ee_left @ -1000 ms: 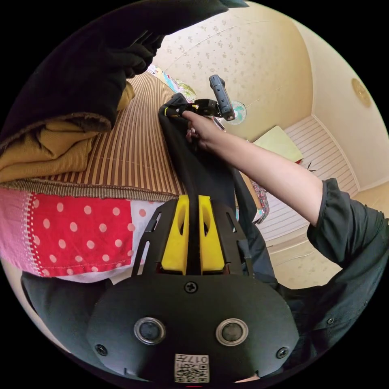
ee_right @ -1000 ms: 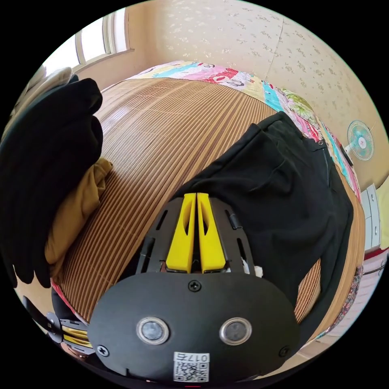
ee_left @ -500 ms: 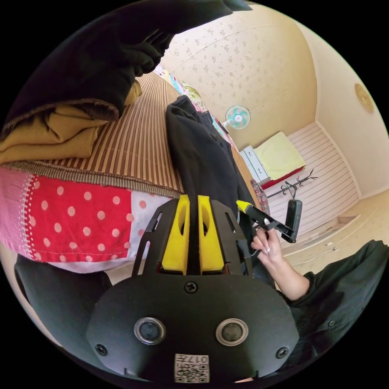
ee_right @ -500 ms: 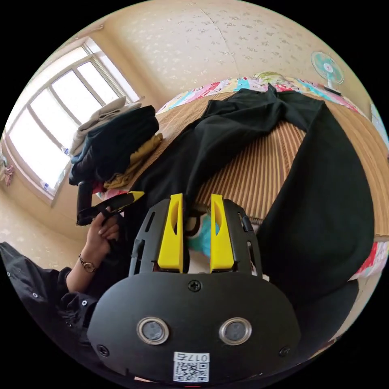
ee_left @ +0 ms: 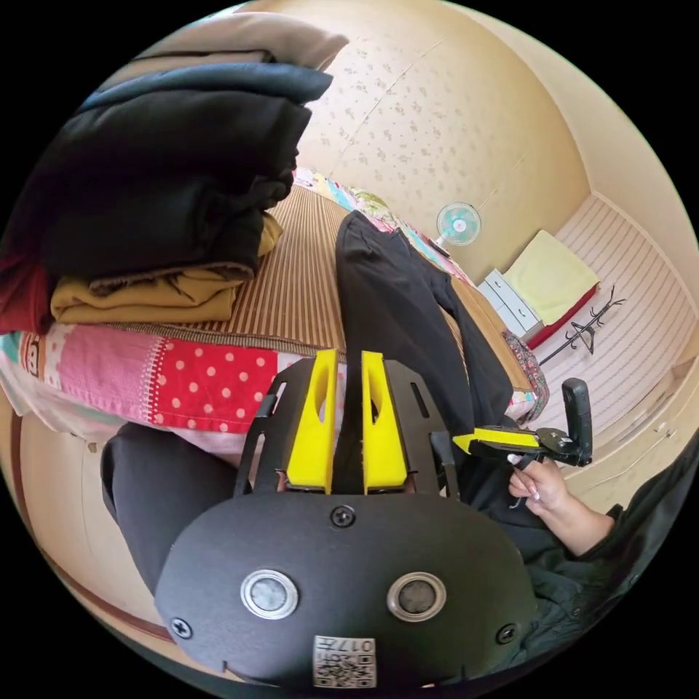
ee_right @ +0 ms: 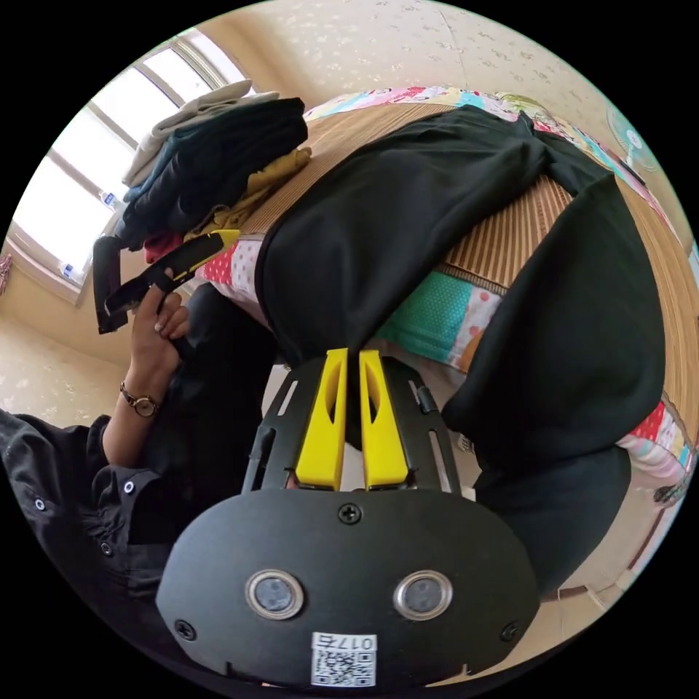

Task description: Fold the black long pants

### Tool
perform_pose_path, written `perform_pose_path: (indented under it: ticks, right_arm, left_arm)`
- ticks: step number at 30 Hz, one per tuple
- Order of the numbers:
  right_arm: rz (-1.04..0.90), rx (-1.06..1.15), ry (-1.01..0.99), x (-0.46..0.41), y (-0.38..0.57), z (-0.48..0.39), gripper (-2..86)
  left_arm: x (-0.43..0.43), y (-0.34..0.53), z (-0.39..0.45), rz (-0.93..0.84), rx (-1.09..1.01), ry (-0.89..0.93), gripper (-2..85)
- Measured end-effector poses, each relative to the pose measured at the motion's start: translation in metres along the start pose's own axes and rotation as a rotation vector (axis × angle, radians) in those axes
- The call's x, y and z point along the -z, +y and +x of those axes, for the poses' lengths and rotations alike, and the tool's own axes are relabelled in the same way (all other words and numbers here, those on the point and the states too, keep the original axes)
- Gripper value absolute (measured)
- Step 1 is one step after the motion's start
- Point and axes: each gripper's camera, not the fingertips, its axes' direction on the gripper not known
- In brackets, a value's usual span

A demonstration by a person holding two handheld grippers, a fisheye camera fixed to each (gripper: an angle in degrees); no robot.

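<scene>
Both claws at the hems, pants draped off the bed edge

We see the black long pants (ee_right: 408, 218) spread over the striped mat (ee_left: 291, 291) on the bed, legs hanging over its edge. Our left claw (ee_left: 348, 364) pinches one leg's cloth; our right claw (ee_right: 348, 360) sits nearly pressed together on the other hem. Folded clothes (ee_left: 160, 211) stack nearby.

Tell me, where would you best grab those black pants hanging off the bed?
Probably at the leg ends. The black pants lie along the striped mat with both legs draped over the bed edge, so their hems hang free and can be pinched from the bedside. The left hand-held gripper and right hand-held gripper each appear to clamp cloth there.
</scene>
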Motion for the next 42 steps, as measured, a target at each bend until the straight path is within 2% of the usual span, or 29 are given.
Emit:
perform_pose_path:
  ticks: [2,4,6,8,10,12,15,20,22,24,26,31,33,38,40,42]
  right_arm:
    - [0.096,-0.024,0.08,0.027,0.01,0.005,5.0]
    - [0.273,-0.124,0.269,0.065,0.023,0.014,7.6]
    - [0.333,-0.194,0.327,0.083,0.026,0.024,9.5]
    - [0.259,-0.188,0.286,0.081,0.018,0.037,10.5]
    - [-0.018,-0.191,0.268,0.054,0.0,0.054,8.2]
    - [-0.046,-0.195,0.279,0.056,0.006,0.061,5.8]
    - [0.181,-0.218,0.067,0.116,0.032,0.072,3.8]
    - [0.496,-0.068,-0.257,0.254,0.063,0.106,2.3]
    - [0.674,0.032,-0.479,0.326,0.09,0.14,2.0]
    - [0.819,0.102,-0.604,0.368,0.121,0.169,1.8]
    - [0.924,0.129,-0.644,0.395,0.155,0.2,1.6]
    - [1.031,-0.203,-0.507,0.402,0.231,0.266,1.5]
    - [0.991,-0.216,-0.47,0.396,0.225,0.26,1.5]
    - [0.746,0.089,-0.463,0.354,0.137,0.178,1.7]
    - [0.532,0.237,-0.524,0.3,0.086,0.129,1.8]
    - [0.365,0.317,-0.504,0.249,0.056,0.088,2.0]
  left_arm:
    - [-0.015,0.0,0.005,-0.055,-0.02,0.026,6.3]
    - [-0.031,0.001,0.014,-0.104,-0.042,0.024,6.4]
    - [-0.037,0.001,0.022,-0.113,-0.064,0.018,6.4]
    - [-0.04,0.002,0.028,-0.114,-0.09,0.033,6.4]
    - [-0.043,0.002,0.035,-0.112,-0.121,0.082,6.4]
    - [-0.044,0.002,0.038,-0.114,-0.136,0.138,6.4]
    - [-0.052,0.003,0.038,-0.144,-0.149,0.242,6.4]
    - [-0.062,-0.004,0.027,-0.192,-0.125,0.323,6.4]
    - [-0.063,-0.01,0.021,-0.204,-0.119,0.343,6.4]
    - [-0.063,-0.013,0.016,-0.213,-0.112,0.348,6.4]
    - [-0.062,-0.016,0.012,-0.227,-0.109,0.353,6.4]
    - [-0.052,-0.027,-0.005,-0.244,-0.085,0.383,8.0]
    - [-0.046,-0.031,-0.011,-0.232,-0.081,0.428,8.3]
    - [-0.034,-0.041,-0.035,-0.194,-0.044,0.655,11.3]
    - [-0.034,-0.046,-0.05,-0.175,0.001,0.812,13.4]
    - [-0.036,-0.049,-0.062,-0.161,0.043,0.939,15.1]
